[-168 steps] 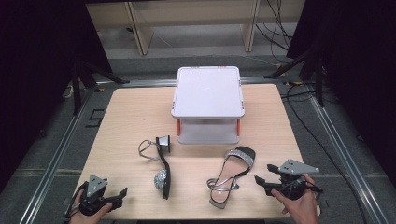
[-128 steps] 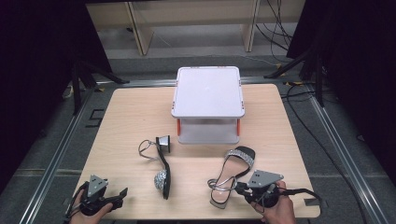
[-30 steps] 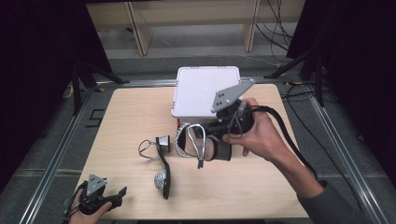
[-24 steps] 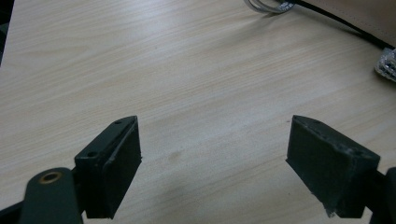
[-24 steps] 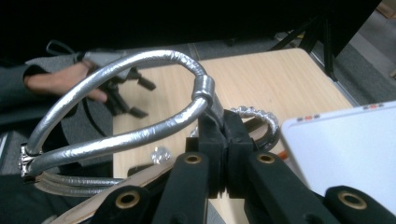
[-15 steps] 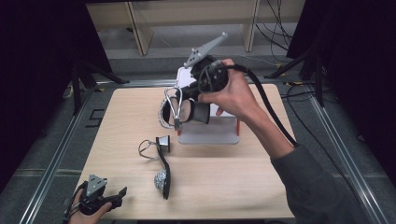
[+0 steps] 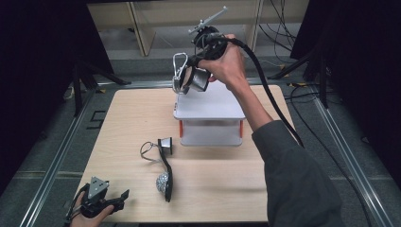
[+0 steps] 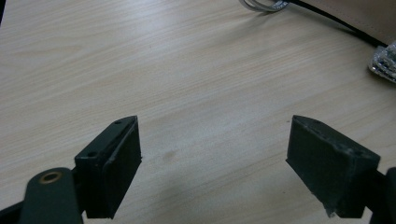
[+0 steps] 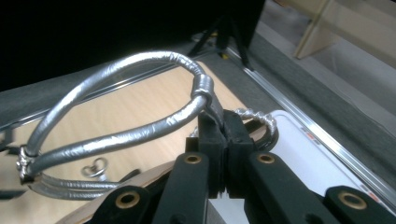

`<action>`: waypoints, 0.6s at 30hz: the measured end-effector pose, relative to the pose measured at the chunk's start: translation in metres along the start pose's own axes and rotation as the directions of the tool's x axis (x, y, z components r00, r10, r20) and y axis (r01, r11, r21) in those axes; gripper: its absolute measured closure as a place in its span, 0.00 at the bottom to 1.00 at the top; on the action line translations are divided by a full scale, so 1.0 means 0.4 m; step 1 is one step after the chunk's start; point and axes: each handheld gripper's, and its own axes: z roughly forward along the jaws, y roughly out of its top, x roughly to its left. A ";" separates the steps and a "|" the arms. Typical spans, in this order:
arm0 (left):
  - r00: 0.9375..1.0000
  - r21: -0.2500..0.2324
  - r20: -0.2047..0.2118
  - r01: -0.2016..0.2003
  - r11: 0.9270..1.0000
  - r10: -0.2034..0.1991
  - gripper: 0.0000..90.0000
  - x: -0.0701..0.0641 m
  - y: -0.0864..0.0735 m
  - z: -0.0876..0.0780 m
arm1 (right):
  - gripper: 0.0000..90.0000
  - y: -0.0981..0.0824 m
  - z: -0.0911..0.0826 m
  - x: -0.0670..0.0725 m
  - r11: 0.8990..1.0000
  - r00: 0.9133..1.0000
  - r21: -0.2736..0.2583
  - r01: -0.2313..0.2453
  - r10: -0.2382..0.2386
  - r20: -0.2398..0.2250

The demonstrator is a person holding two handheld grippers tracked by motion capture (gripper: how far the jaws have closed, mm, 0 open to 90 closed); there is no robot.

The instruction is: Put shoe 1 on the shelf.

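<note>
Gripping one silver sandal (image 7: 189,78) above the white box (image 7: 210,101), right gripper (image 9: 224,140) clenched; other sandal (image 7: 163,165) waits on the counter (image 7: 123,118), left gripper (image 8: 212,163) released.

even overhead light on the table, dark surroundings, soft close-up blur.

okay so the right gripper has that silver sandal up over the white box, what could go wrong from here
The right gripper pinches the sandal by one thin silver strap, so the shoe may swing or slip out. It hangs near the far left corner of the white box; let go there, it could tumble off the lid toward the table.
</note>
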 end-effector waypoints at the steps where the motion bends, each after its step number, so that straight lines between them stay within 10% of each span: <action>1: 1.000 0.003 -0.001 -0.003 1.000 0.003 0.19 0.001 0.001 -0.001 | 0.99 0.001 0.007 -0.007 1.000 1.000 0.000 -0.004 0.004 0.010; 18: 1.000 0.007 0.004 -0.014 1.000 0.014 0.19 -0.002 0.001 -0.002 | 0.99 -0.010 0.104 -0.136 0.984 0.969 -0.050 -0.172 0.178 0.171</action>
